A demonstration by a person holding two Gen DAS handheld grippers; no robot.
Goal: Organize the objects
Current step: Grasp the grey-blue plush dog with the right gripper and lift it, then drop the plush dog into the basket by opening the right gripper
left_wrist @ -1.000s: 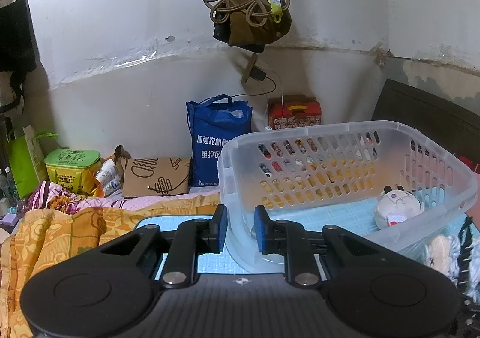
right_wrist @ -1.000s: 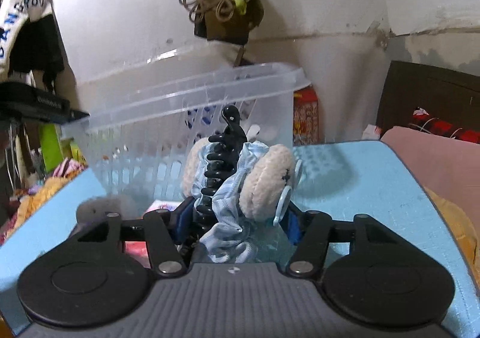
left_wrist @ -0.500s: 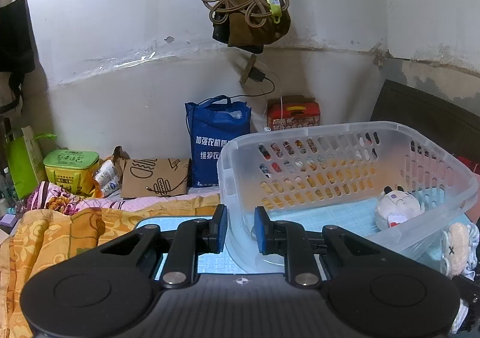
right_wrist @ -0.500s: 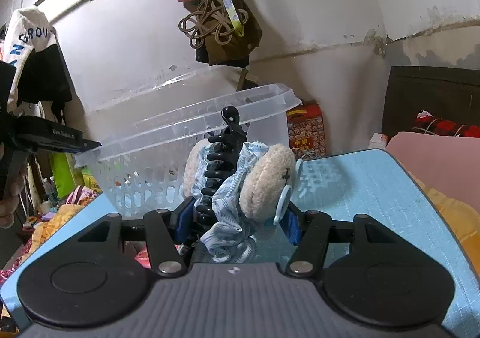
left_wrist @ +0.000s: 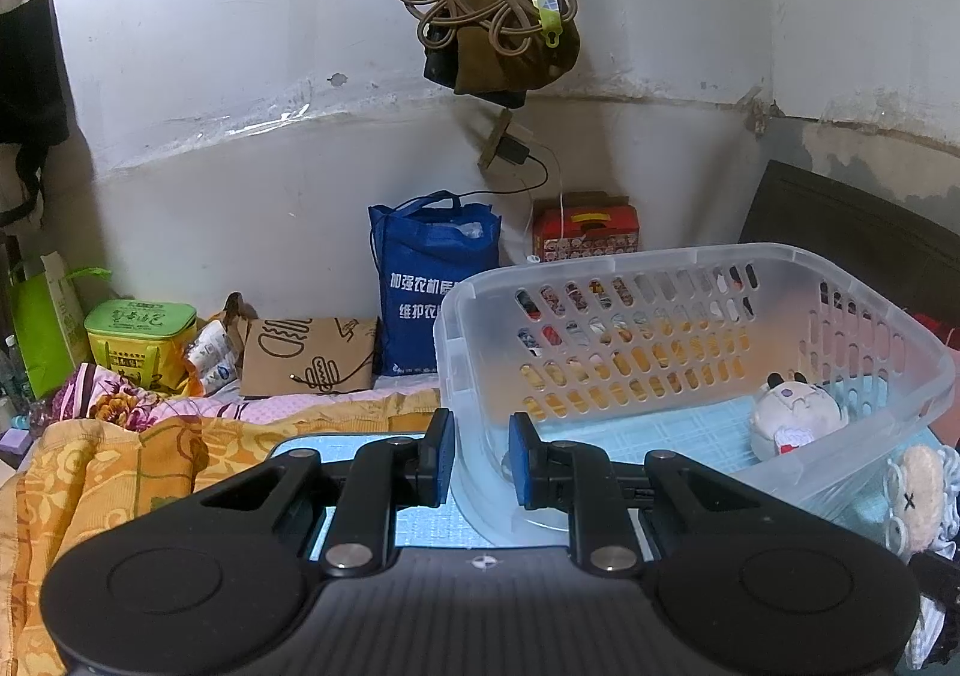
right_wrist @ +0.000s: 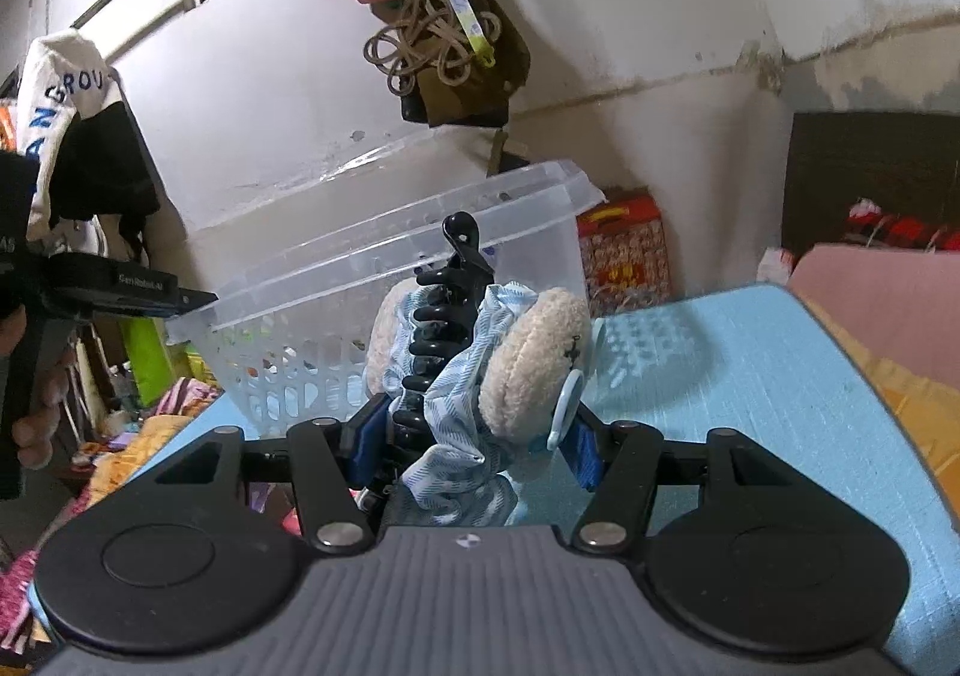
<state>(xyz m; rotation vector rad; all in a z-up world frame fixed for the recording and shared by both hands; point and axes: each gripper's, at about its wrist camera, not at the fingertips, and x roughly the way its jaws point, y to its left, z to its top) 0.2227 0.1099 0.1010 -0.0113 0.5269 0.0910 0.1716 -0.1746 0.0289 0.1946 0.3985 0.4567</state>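
Tilting basket point(left_wrist: 690, 280) on the blue mat point(right_wrist: 750, 376): left gripper point(left_wrist: 479, 457) is clamped on its near corner wall, same tilt as a second ago. Right gripper point(right_wrist: 474, 436) has risen and rolled slightly; the basket rim now sits lower in its view. Its jaws pinch a blue scrunchie point(right_wrist: 480, 370) bundled with a black claw clip point(right_wrist: 444, 316), beside the basket, not yet over it. Panda toy point(left_wrist: 792, 412) already inside. Next, likely: lift over rim, drop.

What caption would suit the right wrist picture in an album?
Right tool clamps a black hair claw and a plush blue scrunchie before the clear plastic basket.
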